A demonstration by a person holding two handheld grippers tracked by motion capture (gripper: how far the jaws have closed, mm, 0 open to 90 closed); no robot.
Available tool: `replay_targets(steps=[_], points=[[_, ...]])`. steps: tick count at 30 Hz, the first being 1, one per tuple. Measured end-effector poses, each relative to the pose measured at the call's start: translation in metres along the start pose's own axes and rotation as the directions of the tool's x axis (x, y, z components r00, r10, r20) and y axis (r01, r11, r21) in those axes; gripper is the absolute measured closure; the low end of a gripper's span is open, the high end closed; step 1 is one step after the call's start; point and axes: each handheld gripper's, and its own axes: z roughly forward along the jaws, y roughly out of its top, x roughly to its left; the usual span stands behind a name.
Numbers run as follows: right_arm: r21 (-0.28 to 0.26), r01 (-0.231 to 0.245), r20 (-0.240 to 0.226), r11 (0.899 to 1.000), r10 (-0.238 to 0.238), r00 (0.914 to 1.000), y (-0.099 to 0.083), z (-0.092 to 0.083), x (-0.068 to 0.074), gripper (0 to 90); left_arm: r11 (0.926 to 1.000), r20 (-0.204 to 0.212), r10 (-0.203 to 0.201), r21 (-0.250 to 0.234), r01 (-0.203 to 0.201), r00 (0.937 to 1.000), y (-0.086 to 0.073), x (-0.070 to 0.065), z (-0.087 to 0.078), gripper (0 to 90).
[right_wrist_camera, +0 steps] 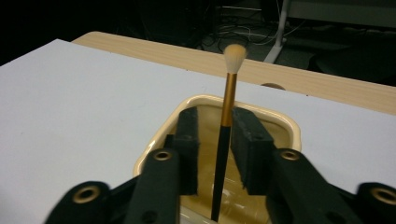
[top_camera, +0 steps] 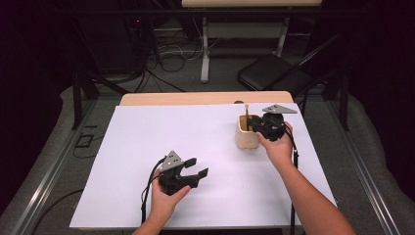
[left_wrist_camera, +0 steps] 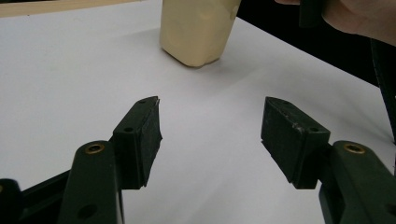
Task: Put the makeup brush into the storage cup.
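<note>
A cream cup (top_camera: 246,138) stands at the back right of the white sheet, with a makeup brush (top_camera: 247,115) upright in it, bristles up. My right gripper (top_camera: 255,126) reaches over the cup's rim. In the right gripper view the brush (right_wrist_camera: 228,93), black-handled with a gold ferrule, stands between the jaws of that gripper (right_wrist_camera: 215,116). There is a gap to the left pad, so the jaws are open around it above the cup (right_wrist_camera: 286,122). My left gripper (top_camera: 198,166) rests open and empty near the front; the left gripper view shows it (left_wrist_camera: 210,121) facing the cup (left_wrist_camera: 198,30).
The white sheet (top_camera: 161,147) covers most of a wooden table (top_camera: 195,98). A black folding chair (top_camera: 279,71) and cables lie on the floor beyond the table. A person's hand (left_wrist_camera: 359,18) shows at the top right of the left gripper view.
</note>
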Motion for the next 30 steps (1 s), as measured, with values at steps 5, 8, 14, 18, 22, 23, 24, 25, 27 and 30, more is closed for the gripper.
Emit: replay_targets(steps=[5, 8, 14, 18, 22, 23, 24, 25, 27, 30], points=[[-0.008, 0.006, -0.004, 1.000, -0.006, 1.0000, 0.000, 0.001, 0.001, 53.5, 1.0000, -0.001, -0.001, -0.003, 0.001, 1.0000, 0.000, 0.001, 0.000, 37.7], [-0.001, 0.009, 0.001, 1.000, -0.009, 1.0000, 0.001, 0.000, 0.002, 48.7, 1.0000, -0.001, -0.005, -0.002, 0.005, 1.0000, 0.000, 0.001, 0.001, 37.7], [-0.004, 0.027, 0.002, 1.000, -0.027, 0.9996, 0.002, -0.002, 0.005, 44.5, 1.0000, -0.001, -0.003, -0.001, 0.003, 1.0000, 0.000, 0.000, 0.002, 37.7], [-0.012, 0.032, -0.001, 0.999, -0.032, 0.9995, 0.002, -0.003, 0.006, 42.9, 1.0000, -0.002, -0.003, -0.003, 0.003, 1.0000, 0.000, 0.000, 0.002, 37.7], [-0.013, 0.033, -0.004, 0.999, -0.033, 0.9994, 0.003, -0.004, 0.007, 42.4, 1.0000, -0.001, -0.006, -0.002, 0.006, 1.0000, 0.000, 0.000, 0.001, 37.7], [-0.014, 0.034, -0.009, 0.999, -0.034, 0.9994, 0.003, -0.004, 0.008, 42.3, 1.0000, -0.002, -0.006, -0.004, 0.006, 1.0000, 0.000, 0.001, 0.001, 37.7], [-0.013, 0.033, -0.012, 0.999, -0.033, 0.9994, 0.003, -0.005, 0.008, 42.3, 1.0000, -0.002, -0.004, -0.003, 0.004, 1.0000, 0.000, 0.001, 0.001, 37.7], [-0.014, 0.036, -0.013, 0.999, -0.036, 0.9993, 0.003, -0.005, 0.009, 42.2, 1.0000, -0.002, -0.005, -0.004, 0.005, 1.0000, 0.000, 0.001, 0.001, 37.7], [-0.014, 0.044, -0.017, 0.999, -0.044, 0.9989, 0.003, -0.006, 0.010, 42.2, 0.9999, -0.002, -0.008, -0.007, 0.008, 1.0000, 0.000, 0.001, 0.001, 37.7], [-0.017, 0.049, -0.024, 0.999, -0.050, 0.9985, 0.004, -0.008, 0.011, 42.0, 0.9999, -0.004, -0.008, -0.009, 0.008, 1.0000, 0.000, 0.001, 0.000, 37.7]])
